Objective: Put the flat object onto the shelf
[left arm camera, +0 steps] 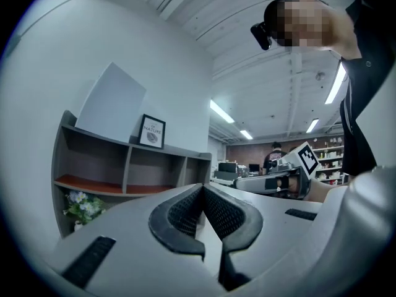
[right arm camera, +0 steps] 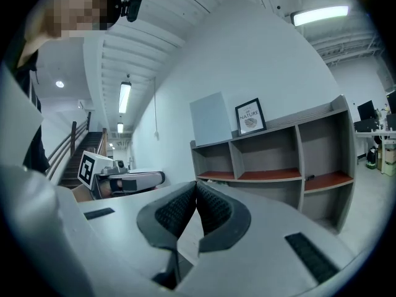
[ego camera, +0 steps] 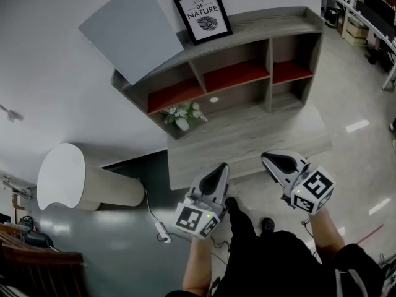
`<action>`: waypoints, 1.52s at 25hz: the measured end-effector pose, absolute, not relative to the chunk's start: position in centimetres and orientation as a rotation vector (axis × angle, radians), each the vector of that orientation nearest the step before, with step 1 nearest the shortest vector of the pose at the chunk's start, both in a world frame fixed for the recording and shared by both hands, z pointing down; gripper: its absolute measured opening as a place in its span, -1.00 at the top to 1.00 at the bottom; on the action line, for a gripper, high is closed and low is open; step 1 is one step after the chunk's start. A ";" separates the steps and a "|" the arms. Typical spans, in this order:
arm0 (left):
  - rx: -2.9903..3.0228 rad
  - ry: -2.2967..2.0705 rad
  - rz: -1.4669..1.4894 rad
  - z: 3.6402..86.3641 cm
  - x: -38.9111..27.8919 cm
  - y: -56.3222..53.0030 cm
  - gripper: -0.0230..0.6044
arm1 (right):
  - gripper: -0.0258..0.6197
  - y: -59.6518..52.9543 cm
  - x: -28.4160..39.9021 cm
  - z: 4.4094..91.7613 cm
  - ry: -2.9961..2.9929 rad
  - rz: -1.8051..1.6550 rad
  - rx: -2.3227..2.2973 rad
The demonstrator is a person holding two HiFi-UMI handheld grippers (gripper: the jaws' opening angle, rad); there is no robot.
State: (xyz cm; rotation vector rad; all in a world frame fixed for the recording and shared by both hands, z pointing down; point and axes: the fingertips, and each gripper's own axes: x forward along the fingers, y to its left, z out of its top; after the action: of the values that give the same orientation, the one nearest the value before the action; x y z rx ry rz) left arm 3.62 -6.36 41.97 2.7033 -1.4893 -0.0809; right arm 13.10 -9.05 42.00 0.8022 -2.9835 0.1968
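**Panel** [ego camera: 133, 33]: a flat grey sheet. It stands on edge at the left end of the top board of the shelf [ego camera: 278, 20] and leans back against the wall. It appears to be already placed, and neither gripper touches it.

Handling, as a judgement: thin, stiff and light. The smooth faces may slip between the pads, and a knock could tip it forward. Grip a free side edge with one pad on each face. Steady the lower edge with the other gripper.

**Flowers** [ego camera: 182, 115]: at the shelf's lower left.

**Frame** [ego camera: 202, 14]: upright on the top board, just beside the panel's right corner.

**Left gripper** [ego camera: 219, 169]: jaws pressed together with nothing between them, well short of the shelf.

**Right gripper** [ego camera: 267, 158]: jaws also together and empty, beside the left gripper.
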 end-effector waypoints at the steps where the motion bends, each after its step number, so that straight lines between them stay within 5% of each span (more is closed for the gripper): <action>1: 2.697 -1.489 -0.083 42.2 4.4 -5.7 0.89 | 0.88 -8.5 13.6 42.2 -2.986 0.197 0.795; 14: 2.693 -1.466 -0.160 41.8 10.1 0.2 0.89 | 0.88 -4.3 17.9 41.8 -3.018 0.118 0.758; 38: 2.661 -1.493 -0.260 40.5 8.5 2.7 0.89 | 0.88 -1.7 18.7 39.5 -3.071 0.018 0.815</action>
State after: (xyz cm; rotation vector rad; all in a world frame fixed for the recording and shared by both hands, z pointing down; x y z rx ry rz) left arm 8.51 2.69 40.53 2.6606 -1.4928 -0.2605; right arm 18.74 -1.72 39.52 0.8148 -3.0706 0.0183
